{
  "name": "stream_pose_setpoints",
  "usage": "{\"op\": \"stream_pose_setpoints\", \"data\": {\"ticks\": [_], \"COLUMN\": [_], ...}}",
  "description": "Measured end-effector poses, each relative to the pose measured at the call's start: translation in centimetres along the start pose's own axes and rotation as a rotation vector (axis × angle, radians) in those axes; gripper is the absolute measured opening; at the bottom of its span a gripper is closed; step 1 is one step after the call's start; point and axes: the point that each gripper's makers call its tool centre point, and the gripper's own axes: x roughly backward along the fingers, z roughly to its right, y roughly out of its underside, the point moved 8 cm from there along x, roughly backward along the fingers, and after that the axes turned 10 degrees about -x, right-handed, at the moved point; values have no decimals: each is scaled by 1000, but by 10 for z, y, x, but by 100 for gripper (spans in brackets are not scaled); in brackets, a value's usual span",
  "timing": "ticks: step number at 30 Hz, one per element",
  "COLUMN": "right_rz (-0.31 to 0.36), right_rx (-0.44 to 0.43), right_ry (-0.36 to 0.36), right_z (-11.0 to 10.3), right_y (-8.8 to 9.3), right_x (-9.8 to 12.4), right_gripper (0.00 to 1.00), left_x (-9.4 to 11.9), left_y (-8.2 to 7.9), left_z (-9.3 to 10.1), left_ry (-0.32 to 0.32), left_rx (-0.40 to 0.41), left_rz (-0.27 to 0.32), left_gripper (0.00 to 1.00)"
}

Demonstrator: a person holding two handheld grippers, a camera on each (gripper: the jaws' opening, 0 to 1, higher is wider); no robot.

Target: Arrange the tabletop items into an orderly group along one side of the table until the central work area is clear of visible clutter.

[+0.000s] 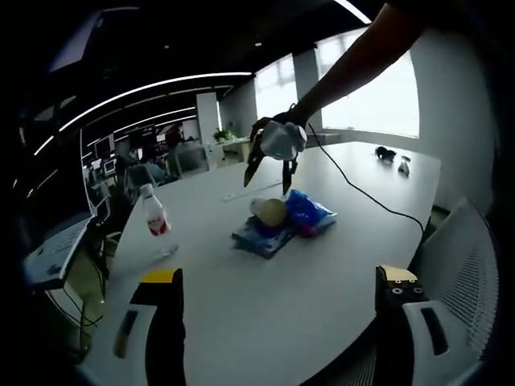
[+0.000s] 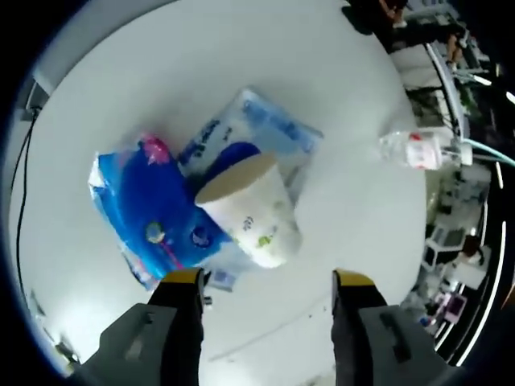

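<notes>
At the left of the white table (image 1: 241, 322) stands a water bottle (image 1: 154, 219); right of it, mid-table, a paper cup (image 2: 249, 213) sits on a tissue pack (image 2: 265, 129) beside a blue packet (image 2: 141, 209); the step looks like reaching for the cup; next the jaws must drop around it; the right gripper (image 2: 265, 289) hangs open above, arm stretched out; the left gripper (image 1: 278, 289) waits open, near.
</notes>
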Motion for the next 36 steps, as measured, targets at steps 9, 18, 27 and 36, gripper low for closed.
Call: {"op": "stream_pose_setpoints", "data": {"ticks": [9,18,27,36], "right_rz": [37,88,90,83], "right_rx": [100,172,263,353], "right_ry": [-31,-61,-105,-123], "right_z": [-7,-6,-10,-18], "right_y": [-5,-20,-30,-40], "right_x": [-12,-19,-30,-38], "right_gripper": [60,58,54,44], "left_x": [1,0,1,0], "left_y": [0,1,1,1], "left_z": [-2,-2,-2,-3], "left_ry": [-23,-30,-37,-42], "left_rx": [4,-10,-9,-11], "left_rz": [5,-3,-2,-7], "left_gripper": [99,99,98,97]}}
